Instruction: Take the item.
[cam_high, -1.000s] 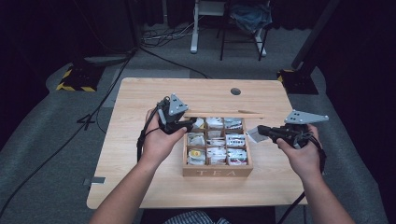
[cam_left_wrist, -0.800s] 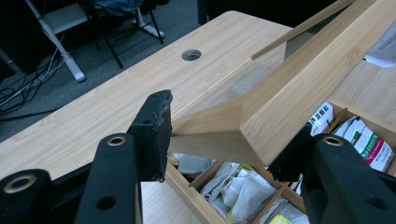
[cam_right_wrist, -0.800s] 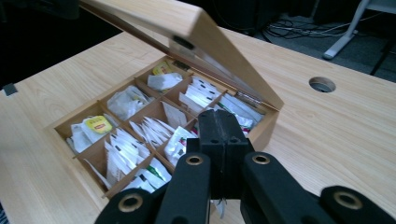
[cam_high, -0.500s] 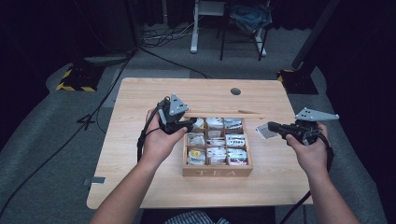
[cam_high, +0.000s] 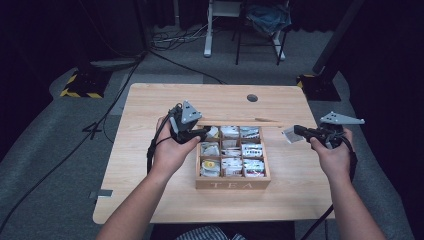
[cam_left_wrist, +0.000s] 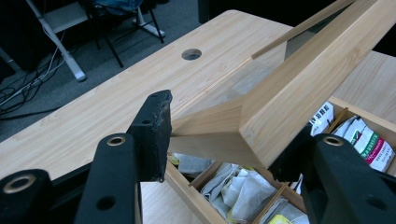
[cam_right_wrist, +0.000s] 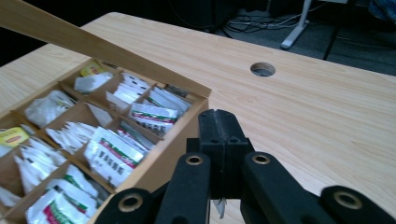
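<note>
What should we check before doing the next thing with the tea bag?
1. Lid held up by the left gripper: ok.
2. Tea bag pinched in the right gripper: ok.
3. Tea bag clear of the box: ok, it hangs off to the box's right.
4. Bare table beneath the tea bag: ok.
5. How firm the pinch on the tea bag is: cannot tell.

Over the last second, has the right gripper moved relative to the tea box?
Yes. The right gripper has drawn rightward, away from the tea box, carrying a tea bag.
</note>
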